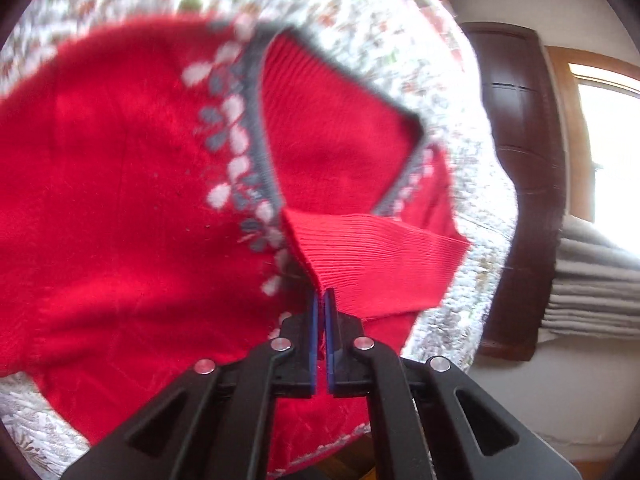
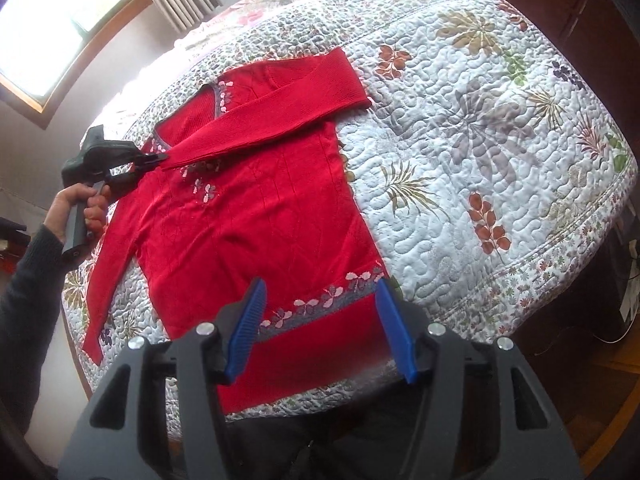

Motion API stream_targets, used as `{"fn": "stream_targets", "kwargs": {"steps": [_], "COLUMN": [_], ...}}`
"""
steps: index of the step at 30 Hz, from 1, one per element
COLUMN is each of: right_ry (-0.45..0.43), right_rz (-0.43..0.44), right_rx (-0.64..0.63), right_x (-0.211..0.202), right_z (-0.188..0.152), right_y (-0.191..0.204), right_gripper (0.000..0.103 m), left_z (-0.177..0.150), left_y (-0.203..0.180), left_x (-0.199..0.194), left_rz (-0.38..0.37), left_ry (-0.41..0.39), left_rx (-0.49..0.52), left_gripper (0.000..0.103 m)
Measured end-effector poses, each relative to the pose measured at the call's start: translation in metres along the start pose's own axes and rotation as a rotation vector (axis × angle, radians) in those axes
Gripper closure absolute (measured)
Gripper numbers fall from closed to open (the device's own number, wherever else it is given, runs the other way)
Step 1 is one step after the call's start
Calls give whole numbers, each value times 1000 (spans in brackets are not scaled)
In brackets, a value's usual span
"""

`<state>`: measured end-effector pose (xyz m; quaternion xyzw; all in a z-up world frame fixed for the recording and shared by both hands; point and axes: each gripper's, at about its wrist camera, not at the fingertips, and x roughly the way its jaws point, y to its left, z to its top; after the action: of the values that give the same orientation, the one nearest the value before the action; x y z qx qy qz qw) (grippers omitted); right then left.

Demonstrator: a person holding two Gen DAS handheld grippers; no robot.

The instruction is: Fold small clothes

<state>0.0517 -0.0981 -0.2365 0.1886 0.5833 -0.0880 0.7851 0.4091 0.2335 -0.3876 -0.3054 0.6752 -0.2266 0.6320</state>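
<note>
A red knit sweater (image 2: 248, 232) with grey and white flower trim lies flat on a quilted bed. One ribbed sleeve (image 2: 280, 104) is folded across the chest toward the neckline. My left gripper (image 1: 323, 294) is shut on that sleeve's cuff (image 1: 372, 256), and it shows from outside in the right wrist view as the left gripper (image 2: 162, 157), held by a hand at the sweater's collar. My right gripper (image 2: 320, 292) hangs open above the hem band (image 2: 320, 304), with nothing between its blue pads. The other sleeve (image 2: 108, 280) lies straight along the bed's left edge.
The floral quilt (image 2: 480, 152) covers the bed, with bare room to the right of the sweater. A dark wooden headboard (image 1: 520, 184) and stacked grey bedding (image 1: 592, 296) stand beyond the bed. A window (image 2: 60, 20) is at the far left. The bed edge (image 2: 540, 312) drops off at right.
</note>
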Motion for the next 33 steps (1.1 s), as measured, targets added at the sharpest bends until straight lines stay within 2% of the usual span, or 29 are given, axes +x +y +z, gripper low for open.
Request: {"fn": "stream_targets", "kwargs": {"steps": [10, 20, 33], "right_ry": [-38, -47, -45], "right_rz": [19, 25, 17], "right_rx": [-11, 36, 52], "right_x": [-7, -9, -9], "right_z": [0, -3, -8], "right_y": [10, 4, 2], "right_gripper": [47, 47, 47], "left_z": [0, -4, -6], "left_y": [-10, 36, 91], "left_x": [-56, -113, -117], "left_rz": [-1, 53, 96], "left_ry": [-72, -132, -144], "left_rx": [60, 50, -22], "left_gripper": [101, 101, 101]}}
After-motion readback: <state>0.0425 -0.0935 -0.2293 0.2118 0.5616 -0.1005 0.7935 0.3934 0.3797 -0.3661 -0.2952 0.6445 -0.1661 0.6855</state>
